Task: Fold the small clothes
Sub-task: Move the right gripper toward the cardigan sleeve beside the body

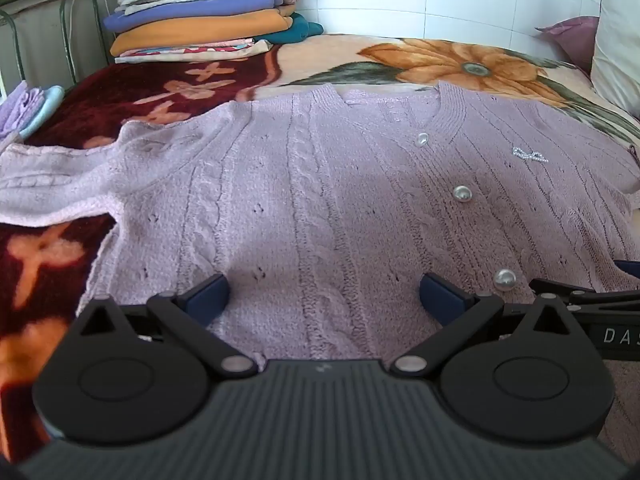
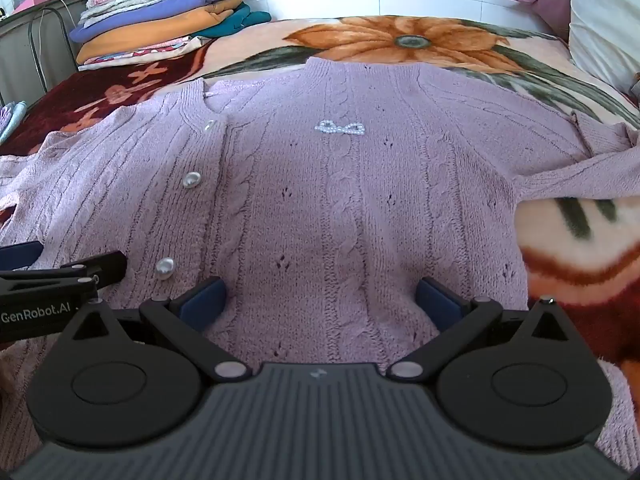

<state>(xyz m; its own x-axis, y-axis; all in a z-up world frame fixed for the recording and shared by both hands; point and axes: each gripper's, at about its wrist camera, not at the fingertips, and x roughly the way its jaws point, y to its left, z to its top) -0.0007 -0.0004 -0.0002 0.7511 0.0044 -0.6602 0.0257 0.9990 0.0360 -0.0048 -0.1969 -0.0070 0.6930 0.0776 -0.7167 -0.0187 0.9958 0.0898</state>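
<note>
A lilac cable-knit cardigan [image 1: 320, 184] with pearl buttons [image 1: 461, 193] and a small pearl bow [image 2: 340, 128] lies flat, front up, on the bed. Its left sleeve [image 1: 48, 192] stretches out to the left; its right sleeve [image 2: 592, 168] lies out to the right. My left gripper [image 1: 322, 294] is open and empty, low over the cardigan's lower left half. My right gripper [image 2: 320, 298] is open and empty, low over the lower right half. Each gripper shows at the edge of the other's view, the right one in the left wrist view [image 1: 580, 300] and the left one in the right wrist view [image 2: 60, 276].
The bed carries a floral blanket [image 1: 440, 60], dark red on the left. A stack of folded clothes [image 1: 208, 20] sits at the far left corner by a metal bed frame [image 1: 40, 20]. Pillows [image 2: 600, 20] lie at the far right against a tiled wall. Small folded items [image 1: 28, 108] lie at left.
</note>
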